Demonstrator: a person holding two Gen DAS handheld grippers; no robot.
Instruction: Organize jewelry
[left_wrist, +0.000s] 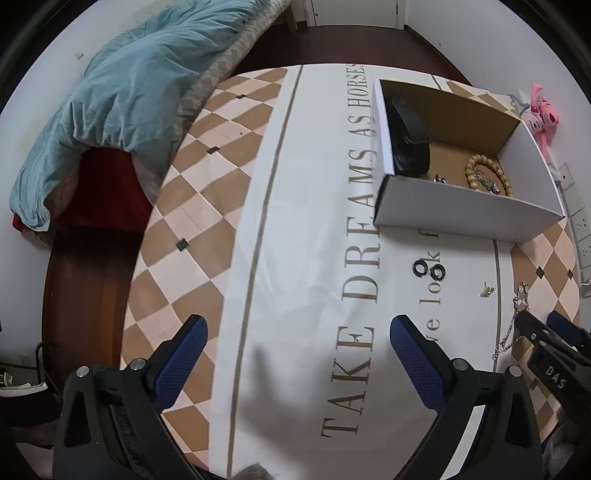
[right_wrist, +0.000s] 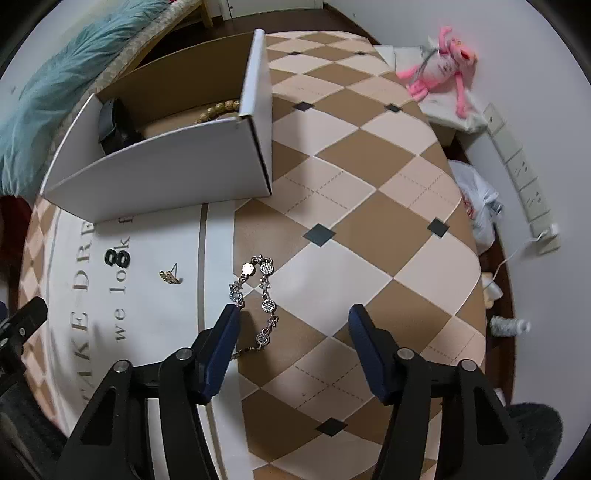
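Silver link bracelet looped flat on tablecloth; two black rings touching; gold earring between; bead bracelet in box.

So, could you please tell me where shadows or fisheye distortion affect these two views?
Left wrist view: a soft gripper shadow darkens the tablecloth between the open fingers; printed lettering bows. Right wrist view: even light, the box walls curve, the bracelet stays sharp.

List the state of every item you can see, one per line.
Left tool: open, empty.
Right tool: open, over the chain bracelet.
Chain bracelet: loose on table.
Box: open.
Bead bracelet: in box.
Black rings: on table.
Small earring: on table.
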